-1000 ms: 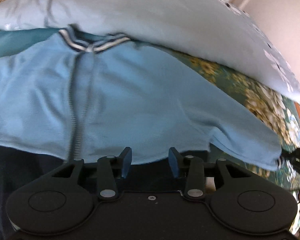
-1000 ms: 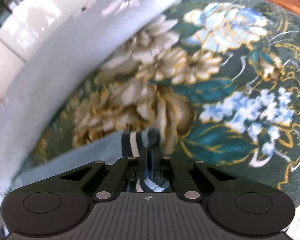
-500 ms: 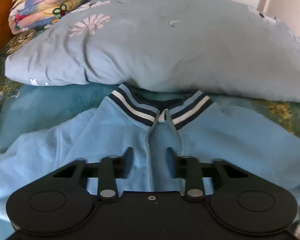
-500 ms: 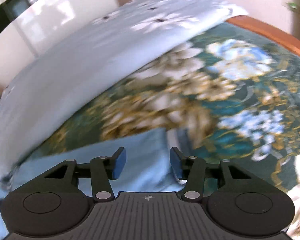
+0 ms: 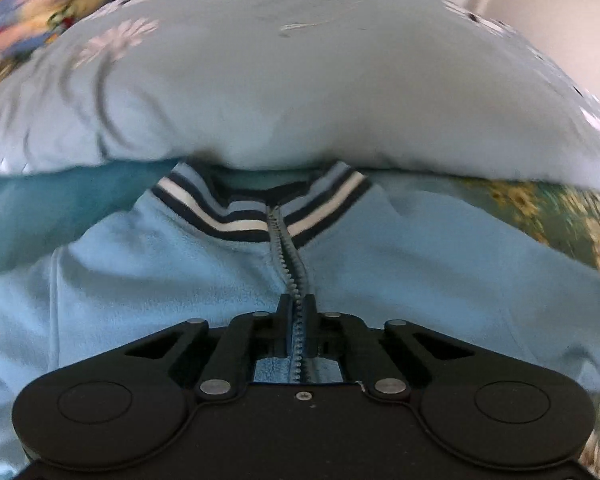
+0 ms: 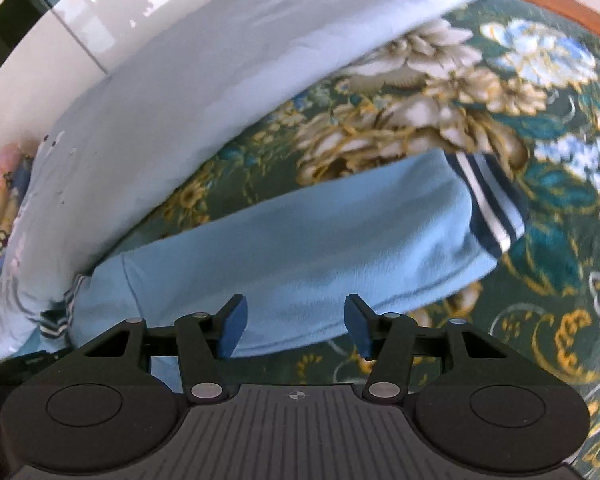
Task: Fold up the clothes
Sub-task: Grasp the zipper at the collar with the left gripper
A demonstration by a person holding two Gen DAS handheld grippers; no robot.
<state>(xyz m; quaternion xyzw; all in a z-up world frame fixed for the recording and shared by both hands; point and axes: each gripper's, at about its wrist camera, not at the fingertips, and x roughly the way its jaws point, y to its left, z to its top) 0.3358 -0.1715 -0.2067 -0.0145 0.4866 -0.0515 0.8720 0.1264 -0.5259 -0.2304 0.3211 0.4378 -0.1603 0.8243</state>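
Observation:
A light blue fleece jacket (image 5: 172, 280) lies flat on the bed, its striped collar (image 5: 236, 216) tucked against a pillow. My left gripper (image 5: 298, 306) is shut on the jacket's zipper (image 5: 296, 276) a little below the collar. In the right wrist view the jacket's sleeve (image 6: 320, 236) stretches out to the right and ends in a navy and white striped cuff (image 6: 488, 204). My right gripper (image 6: 296, 326) is open and empty, hovering over the sleeve's near edge.
A large pale blue pillow (image 5: 300, 72) with white flowers lies along the far side of the jacket, also in the right wrist view (image 6: 188, 92). A dark green floral bedspread (image 6: 540, 160) covers the bed. A folded colourful quilt (image 5: 28, 20) sits far left. A wooden bed edge (image 6: 560, 12) runs far right.
My left gripper moved up the jacket and shut on the zipper below the collar. My right gripper let go of the striped cuff, opened and pulled back along the sleeve.

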